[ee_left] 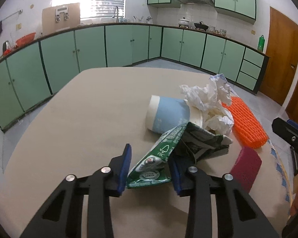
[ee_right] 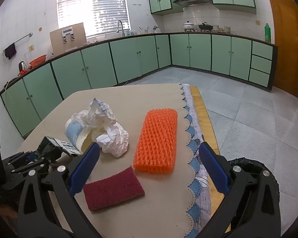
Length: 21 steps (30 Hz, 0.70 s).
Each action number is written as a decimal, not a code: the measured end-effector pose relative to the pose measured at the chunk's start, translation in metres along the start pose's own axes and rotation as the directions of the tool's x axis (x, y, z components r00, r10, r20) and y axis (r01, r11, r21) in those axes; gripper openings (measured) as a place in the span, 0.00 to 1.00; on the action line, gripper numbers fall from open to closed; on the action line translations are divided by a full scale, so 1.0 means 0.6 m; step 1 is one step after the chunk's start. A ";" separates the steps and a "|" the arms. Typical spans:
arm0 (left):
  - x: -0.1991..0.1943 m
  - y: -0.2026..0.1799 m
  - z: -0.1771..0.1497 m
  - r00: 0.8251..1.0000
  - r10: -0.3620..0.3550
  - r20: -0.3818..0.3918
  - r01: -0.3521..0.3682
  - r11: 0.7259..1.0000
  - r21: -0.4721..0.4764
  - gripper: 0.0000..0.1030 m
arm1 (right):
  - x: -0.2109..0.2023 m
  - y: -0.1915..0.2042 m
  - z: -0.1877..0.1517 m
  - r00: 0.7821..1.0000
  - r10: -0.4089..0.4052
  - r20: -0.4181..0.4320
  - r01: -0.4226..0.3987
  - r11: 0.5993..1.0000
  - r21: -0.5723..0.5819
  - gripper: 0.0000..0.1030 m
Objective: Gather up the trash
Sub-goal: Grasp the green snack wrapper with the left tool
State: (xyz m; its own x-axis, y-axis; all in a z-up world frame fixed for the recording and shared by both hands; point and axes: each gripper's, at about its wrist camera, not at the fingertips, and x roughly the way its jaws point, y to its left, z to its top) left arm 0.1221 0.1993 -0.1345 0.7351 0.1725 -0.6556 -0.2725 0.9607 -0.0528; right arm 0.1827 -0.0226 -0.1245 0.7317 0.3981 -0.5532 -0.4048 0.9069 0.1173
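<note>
The trash is a small heap on the beige bench (ee_left: 69, 119): a crushed green and white drink carton (ee_left: 159, 162), a tipped-over pale blue and white paper cup (ee_left: 166, 115), and a wad of crumpled white paper (ee_left: 208, 101) spilling from the cup's mouth. The carton lies nearest, with the cup just behind it and touching it. All three look very light and thin, so they should squash easily and could slide on the smooth bench. The carton is bent and floppy, and its flat near end looks like the best place to pinch. The left gripper (ee_left: 150, 168) points down at a slant, and its blue fingers (ee_left: 125, 168) have that flat end of the carton between them. The left finger seems to press on the carton, but I cannot tell if the right one does. The right gripper (ee_right: 149, 168) hangs low over the near bench edge with its fingers wide apart and nothing in them. Below it lie a dark red scrub pad (ee_right: 113, 190) and an orange bumpy sponge (ee_right: 157, 140), which do not look like trash. A black bag-lined bin (ee_right: 254, 170) shows beside the bench.
</note>
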 end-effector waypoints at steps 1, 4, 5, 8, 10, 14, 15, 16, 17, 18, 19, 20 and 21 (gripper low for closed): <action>-0.003 0.001 -0.002 1.000 -0.001 0.002 0.001 1.000 -0.007 0.35 | 0.001 0.000 -0.001 1.000 0.003 -0.001 -0.003 1.000 -0.002 0.94; -0.013 0.003 -0.005 1.000 -0.005 0.008 0.005 1.000 -0.021 0.35 | 0.003 0.004 0.002 1.000 0.014 0.003 -0.014 1.000 -0.008 0.94; -0.016 0.005 -0.006 1.000 -0.006 0.008 0.007 1.000 -0.030 0.35 | 0.002 0.004 0.003 1.000 0.016 0.005 -0.016 1.000 -0.009 0.94; -0.034 0.018 -0.010 1.000 0.004 0.017 -0.002 0.998 -0.069 0.35 | 0.003 0.010 0.010 0.999 0.029 0.017 -0.029 0.999 -0.015 0.94; -0.052 0.031 -0.012 0.999 0.022 0.033 -0.019 0.995 -0.101 0.35 | 0.006 0.015 0.015 0.999 0.037 0.022 -0.037 0.999 -0.022 0.94; -0.074 0.060 -0.007 0.997 0.061 0.056 -0.051 0.985 -0.164 0.35 | 0.012 0.030 0.023 0.997 0.062 0.034 -0.061 0.998 -0.032 0.94; -0.077 0.069 -0.004 0.995 0.074 0.061 -0.062 0.982 -0.176 0.35 | 0.013 0.035 0.026 0.997 0.068 0.037 -0.066 0.997 -0.037 0.94; -0.077 0.074 -0.001 0.994 0.085 0.063 -0.072 0.981 -0.182 0.35 | 0.016 0.042 0.028 0.996 0.074 0.041 -0.073 0.996 -0.043 0.94; -0.076 0.078 0.001 0.993 0.095 0.064 -0.082 0.979 -0.186 0.35 | 0.017 0.046 0.031 0.996 0.079 0.043 -0.077 0.996 -0.047 0.94; -0.073 0.083 0.007 0.992 0.107 0.064 -0.093 0.977 -0.191 0.35 | 0.020 0.052 0.033 0.995 0.085 0.044 -0.083 0.995 -0.052 0.94; -0.070 0.088 0.011 0.991 0.113 0.065 -0.099 0.975 -0.199 0.35 | 0.024 0.059 0.037 0.995 0.091 0.047 -0.088 0.994 -0.058 0.94; -0.065 0.091 0.016 0.991 0.120 0.066 -0.104 0.973 -0.206 0.35 | 0.027 0.064 0.040 0.994 0.093 0.048 -0.090 0.994 -0.062 0.94; -0.060 0.093 0.020 0.990 0.125 0.065 -0.109 0.972 -0.210 0.35 | 0.031 0.068 0.044 0.994 0.098 0.051 -0.094 0.993 -0.065 0.94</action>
State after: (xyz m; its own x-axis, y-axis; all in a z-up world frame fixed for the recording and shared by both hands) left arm 0.0879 0.2496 -0.1045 0.7340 0.3055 -0.6065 -0.4756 0.8688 -0.1380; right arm 0.1941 0.0254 -0.1081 0.7157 0.4912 -0.4964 -0.5069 0.8543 0.1146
